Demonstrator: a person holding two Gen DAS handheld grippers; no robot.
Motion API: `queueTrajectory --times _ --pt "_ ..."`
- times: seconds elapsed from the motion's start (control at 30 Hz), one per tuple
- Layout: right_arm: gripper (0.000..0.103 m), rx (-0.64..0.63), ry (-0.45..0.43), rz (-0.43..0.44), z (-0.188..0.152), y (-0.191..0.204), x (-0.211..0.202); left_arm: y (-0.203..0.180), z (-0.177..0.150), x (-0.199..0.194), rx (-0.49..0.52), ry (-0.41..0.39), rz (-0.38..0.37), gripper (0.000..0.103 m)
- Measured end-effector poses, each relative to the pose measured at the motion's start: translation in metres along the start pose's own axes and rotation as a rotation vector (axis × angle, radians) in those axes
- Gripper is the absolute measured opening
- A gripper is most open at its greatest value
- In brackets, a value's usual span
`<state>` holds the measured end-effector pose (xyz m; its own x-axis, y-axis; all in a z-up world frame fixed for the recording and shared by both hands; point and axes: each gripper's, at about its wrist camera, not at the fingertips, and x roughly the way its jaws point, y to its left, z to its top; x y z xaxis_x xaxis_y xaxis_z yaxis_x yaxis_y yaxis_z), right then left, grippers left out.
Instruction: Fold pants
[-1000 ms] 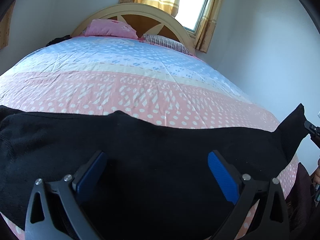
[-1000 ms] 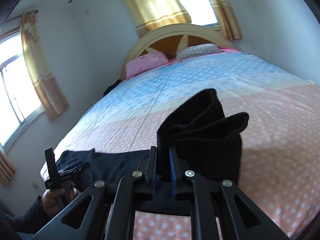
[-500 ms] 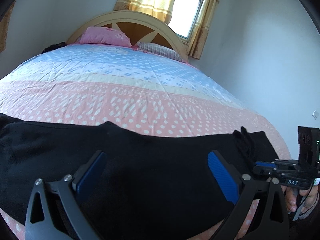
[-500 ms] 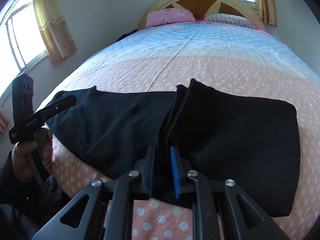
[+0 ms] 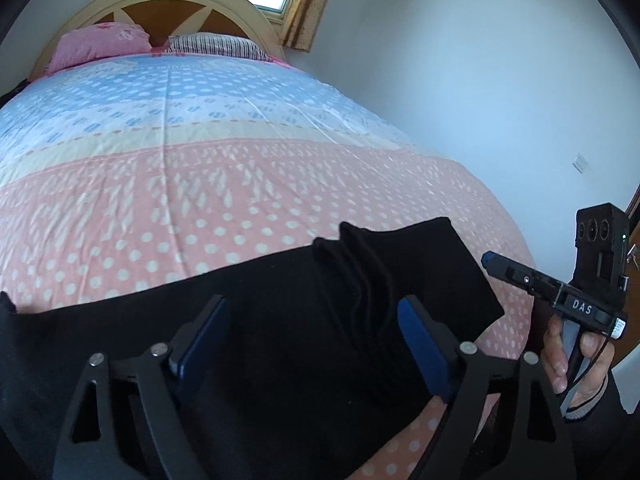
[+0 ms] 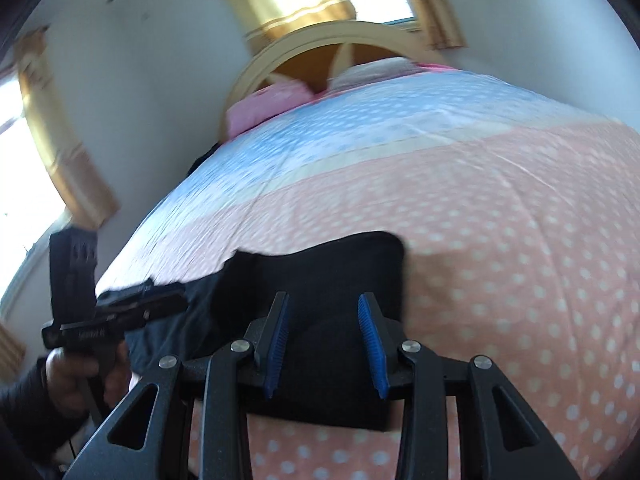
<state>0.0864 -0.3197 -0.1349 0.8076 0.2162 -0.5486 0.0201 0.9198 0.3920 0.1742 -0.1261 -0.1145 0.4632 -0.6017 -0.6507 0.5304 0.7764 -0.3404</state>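
Pants [image 5: 280, 340]: folded end under left gripper [image 5: 312, 344], spread, closing lately. Right gripper [image 6: 324, 344] parted, just released, empty. Pinch stacked layers squarely.

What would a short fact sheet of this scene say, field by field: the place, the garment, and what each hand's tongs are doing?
place: bedroom, bed with a pink, cream and blue dotted cover
garment: black pants lying across the near end of the bed, one end folded over onto the rest
fold: doubled layers lying flat
left tongs: open above the pants, jaws just narrowed a little, gripping nothing
right tongs: jaws just opened, pads clear of the cloth
pillows: pink pillow and striped pillow by the headboard
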Motion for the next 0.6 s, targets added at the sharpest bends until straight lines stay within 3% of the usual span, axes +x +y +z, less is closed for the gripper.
queueTrajectory --times 0.13,0.27,0.37,0.43,0.6 --pt "0.037 0.004 -0.006 -0.024 -0.002 -0.003 -0.001 -0.009 0.003 0.020 -0.035 0.051 -0.020 0.086" --pt "0.037 -0.027 -0.028 -0.038 -0.001 0.002 -0.005 -0.017 0.002 0.031 -0.060 0.081 -0.046 0.073" --pt "0.037 -0.028 -0.048 -0.054 -0.001 0.002 -0.007 -0.025 0.001 0.034 -0.038 0.082 -0.028 0.056" --pt "0.037 -0.013 -0.046 -0.060 -0.001 -0.001 -0.005 -0.028 0.002 0.035 -0.027 0.082 -0.001 0.037" --pt "0.037 0.014 -0.036 -0.074 -0.003 -0.005 -0.002 -0.031 -0.001 0.032 -0.032 0.068 0.038 0.033"
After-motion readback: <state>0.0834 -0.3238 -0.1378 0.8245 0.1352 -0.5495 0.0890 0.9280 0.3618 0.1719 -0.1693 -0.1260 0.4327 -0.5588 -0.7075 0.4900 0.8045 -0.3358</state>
